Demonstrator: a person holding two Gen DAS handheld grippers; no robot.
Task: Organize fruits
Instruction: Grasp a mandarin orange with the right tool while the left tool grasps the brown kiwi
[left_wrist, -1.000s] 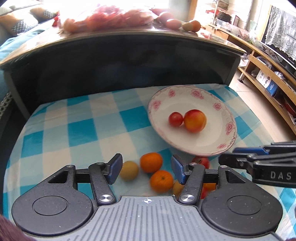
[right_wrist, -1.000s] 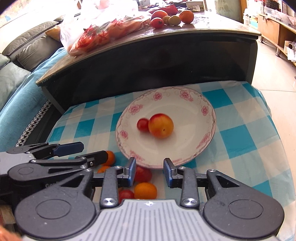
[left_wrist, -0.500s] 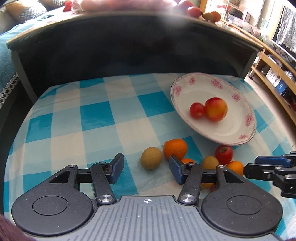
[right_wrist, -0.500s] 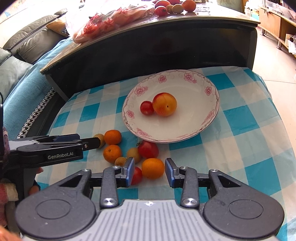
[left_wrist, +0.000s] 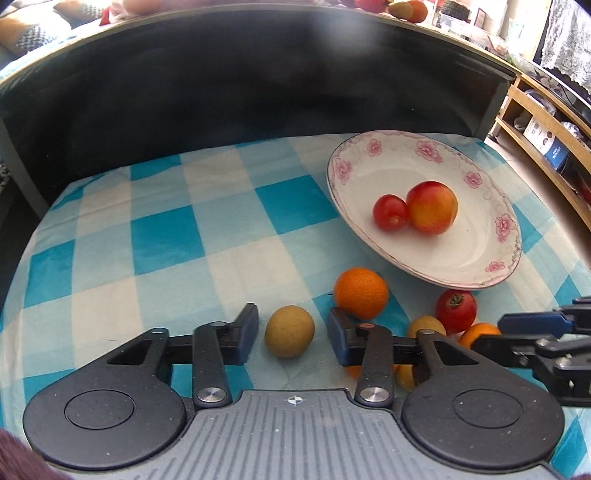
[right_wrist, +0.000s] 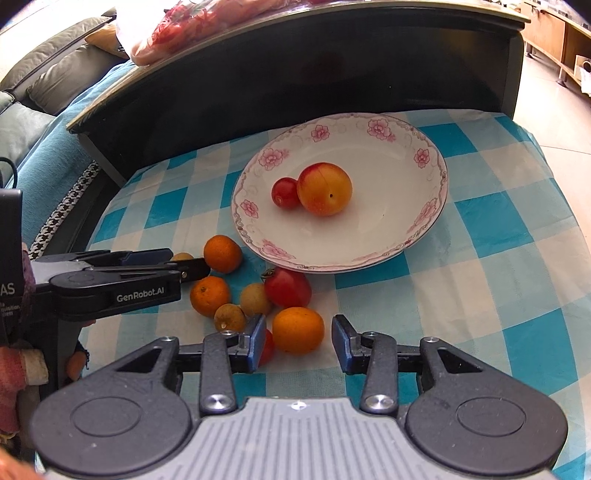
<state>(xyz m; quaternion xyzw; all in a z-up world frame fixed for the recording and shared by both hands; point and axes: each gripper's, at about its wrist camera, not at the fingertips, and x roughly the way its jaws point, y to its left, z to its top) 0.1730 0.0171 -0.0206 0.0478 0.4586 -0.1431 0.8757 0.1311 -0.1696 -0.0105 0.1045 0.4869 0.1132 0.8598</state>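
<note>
A tan round fruit (left_wrist: 289, 331) lies on the checked cloth between the fingers of my left gripper (left_wrist: 292, 317). Its jaws are closing, and a small gap shows on each side of the fruit. My right gripper (right_wrist: 299, 323) stands open around an orange (right_wrist: 298, 330) without touching it. Beside them lie more oranges (right_wrist: 209, 295), tan fruits (right_wrist: 255, 299) and a red tomato (right_wrist: 287, 287). The flowered plate (right_wrist: 332, 122) holds a peach (right_wrist: 324, 188) and a cherry tomato (right_wrist: 285, 192). In the right wrist view my left gripper (right_wrist: 184, 264) reaches in from the left.
A dark coffee table side (left_wrist: 258, 92) walls off the back. A plastic bag of red fruit (right_wrist: 192, 29) sits on top of it. A sofa (right_wrist: 37, 74) is at the left and wooden shelves (left_wrist: 546, 129) at the right. The cloth edge (right_wrist: 554, 184) drops off at the right.
My left gripper has come down over the tan fruit and its jaws have narrowed around it. The orange has come between the right gripper's fingers, which have widened slightly.
</note>
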